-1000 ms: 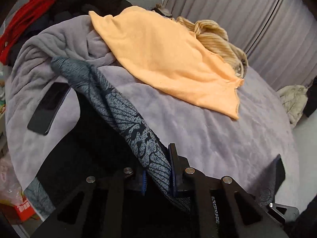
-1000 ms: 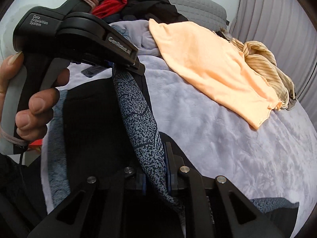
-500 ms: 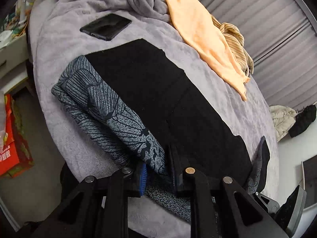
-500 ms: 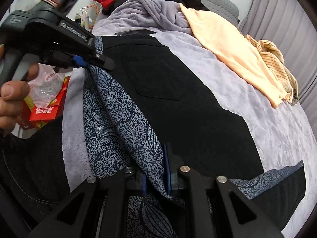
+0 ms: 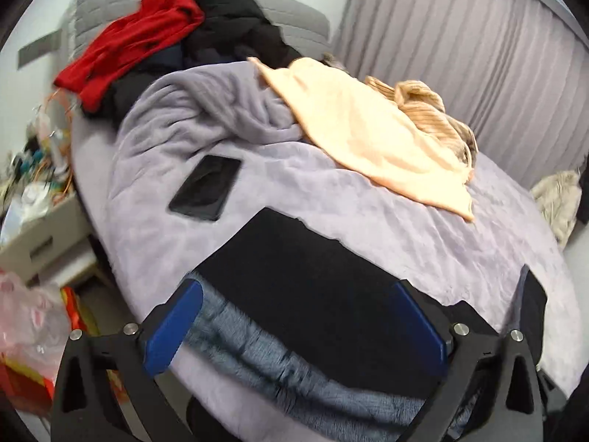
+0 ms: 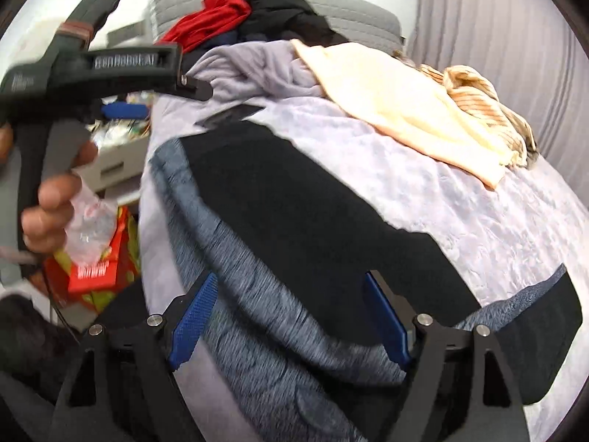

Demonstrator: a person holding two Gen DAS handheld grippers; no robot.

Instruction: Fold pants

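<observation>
Pants (image 5: 305,287) (image 6: 294,221) lay flat across the near edge of the bed, black panel up, blue-grey leaf-print fabric running along the near side. One end flopped over the edge. Bit blurry.

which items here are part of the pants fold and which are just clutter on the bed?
Job:
- pants, black with a grey patterned side, lying flat on the blanket
- left gripper, open
- right gripper, open

Lying about:
- phone
- peach garment
- striped tan garment
- red garment
- black clothes pile
</observation>
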